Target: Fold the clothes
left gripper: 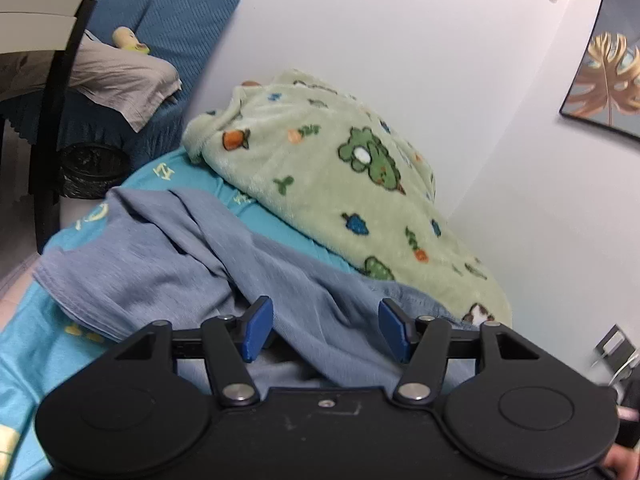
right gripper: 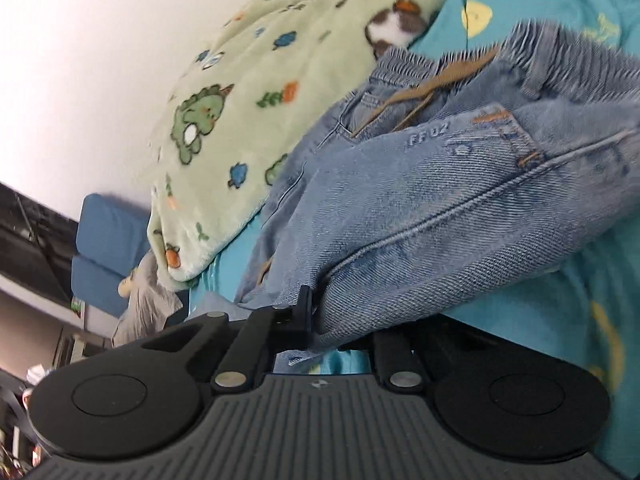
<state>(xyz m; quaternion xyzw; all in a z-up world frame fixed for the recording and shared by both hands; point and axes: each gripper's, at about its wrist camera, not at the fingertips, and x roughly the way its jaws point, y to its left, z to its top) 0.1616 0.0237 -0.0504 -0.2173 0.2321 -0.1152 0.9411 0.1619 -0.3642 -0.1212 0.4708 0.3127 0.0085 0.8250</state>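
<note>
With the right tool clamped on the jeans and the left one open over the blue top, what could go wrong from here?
1. The right tool pinches only an edge of the jeans; the bulk hangs bunched, so it may slip.
2. The open left tool straddles a ridge of the blue-grey top and could grab several layers.
3. The fleece blanket lies alongside and might get dragged.

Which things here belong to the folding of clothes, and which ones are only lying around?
For the job:
- jeans, clamped in the right hand-held gripper
- blue-grey garment, lying between the open jaws of the left hand-held gripper

Lying about:
- green blanket
- teal sheet
- sofa
- picture
</note>
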